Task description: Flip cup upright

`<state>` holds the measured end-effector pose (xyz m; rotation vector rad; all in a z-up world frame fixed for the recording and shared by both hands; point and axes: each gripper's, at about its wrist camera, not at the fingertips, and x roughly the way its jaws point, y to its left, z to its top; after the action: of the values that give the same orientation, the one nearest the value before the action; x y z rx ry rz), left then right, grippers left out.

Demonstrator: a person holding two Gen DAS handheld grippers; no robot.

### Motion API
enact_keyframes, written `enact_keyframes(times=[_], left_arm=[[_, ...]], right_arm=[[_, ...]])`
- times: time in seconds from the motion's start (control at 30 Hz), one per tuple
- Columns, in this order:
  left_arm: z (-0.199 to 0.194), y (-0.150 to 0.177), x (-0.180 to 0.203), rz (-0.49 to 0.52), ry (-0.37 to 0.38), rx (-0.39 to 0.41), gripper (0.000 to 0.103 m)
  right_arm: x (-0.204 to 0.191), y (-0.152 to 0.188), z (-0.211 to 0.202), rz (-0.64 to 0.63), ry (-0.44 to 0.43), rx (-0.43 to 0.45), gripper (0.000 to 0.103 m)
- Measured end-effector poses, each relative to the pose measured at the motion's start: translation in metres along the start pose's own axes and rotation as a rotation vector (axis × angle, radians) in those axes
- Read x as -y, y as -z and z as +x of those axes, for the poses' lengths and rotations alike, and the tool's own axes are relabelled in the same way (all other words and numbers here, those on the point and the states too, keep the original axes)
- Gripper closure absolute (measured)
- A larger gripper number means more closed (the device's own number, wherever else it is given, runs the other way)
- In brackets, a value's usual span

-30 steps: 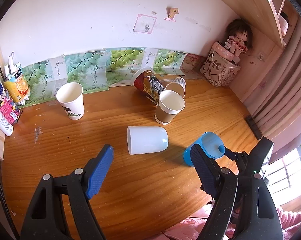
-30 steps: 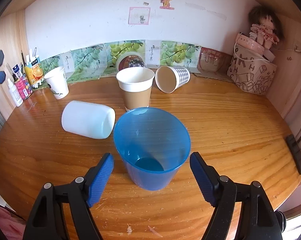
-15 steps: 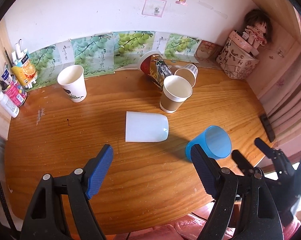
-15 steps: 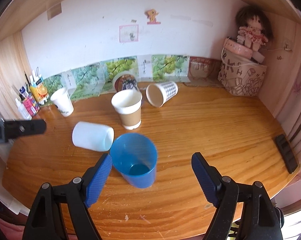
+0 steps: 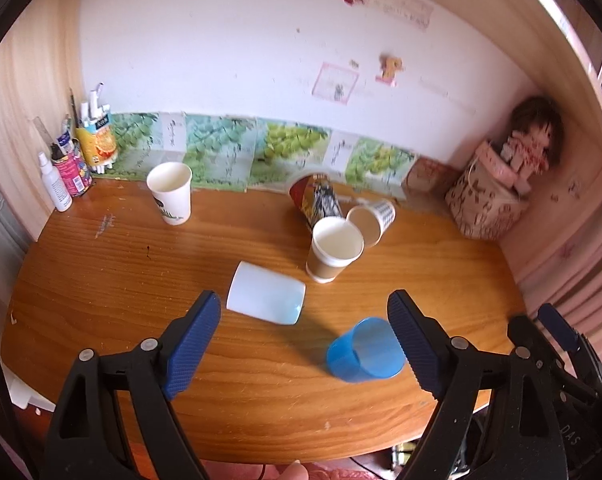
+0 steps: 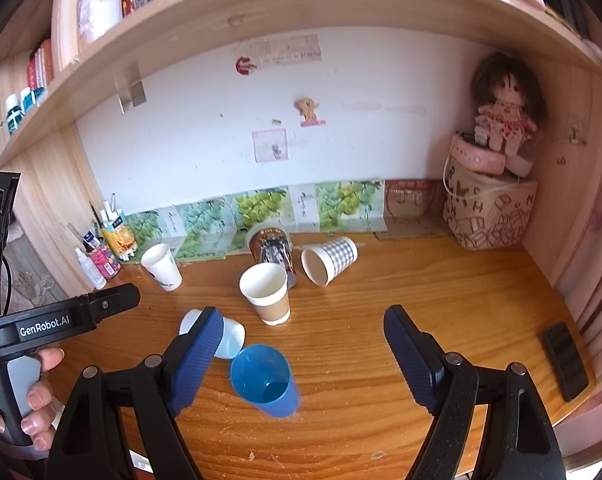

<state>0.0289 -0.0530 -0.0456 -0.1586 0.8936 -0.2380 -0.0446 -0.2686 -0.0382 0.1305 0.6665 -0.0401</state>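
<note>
A blue plastic cup (image 6: pixel 265 380) stands upright on the wooden desk, mouth up; it also shows in the left wrist view (image 5: pixel 365 350). A white cup (image 5: pixel 265 298) lies on its side just behind it, partly hidden by my finger in the right wrist view (image 6: pixel 231 336). A checked paper cup (image 6: pixel 328 261) and a printed tub (image 6: pixel 272 246) also lie tipped. My left gripper (image 5: pixel 305 344) is open and empty, held above the desk's front. My right gripper (image 6: pixel 301 354) is open and empty, raised above and behind the blue cup.
A brown-sleeved paper cup (image 6: pixel 267 293) and a white paper cup (image 6: pixel 161 266) stand upright. Bottles and a pen holder (image 6: pixel 101 248) fill the back left corner. A printed box with a doll (image 6: pixel 491 208) sits back right. A black phone (image 6: pixel 565 361) lies at the right edge.
Both grippers have pulled back and up from the desk. The blue cup stays upright where it stood, now farther from my right gripper. The cups have not moved.
</note>
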Motion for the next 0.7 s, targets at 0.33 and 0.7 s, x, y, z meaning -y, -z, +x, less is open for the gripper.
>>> enact_keyframes(times=[0.33, 0.7], left_arm=[[-0.06, 0.001, 0.036, 0.032, -0.151, 0.291, 0.005], [-0.095, 0.022, 0.047, 0.021, -0.204, 0.517, 0.0]], right_arm=[[0.009, -0.018, -0.047, 0.001, -0.046, 0.14, 0.017], [0.021, -0.007, -0.062, 0.007, -0.06, 0.246, 0.017]])
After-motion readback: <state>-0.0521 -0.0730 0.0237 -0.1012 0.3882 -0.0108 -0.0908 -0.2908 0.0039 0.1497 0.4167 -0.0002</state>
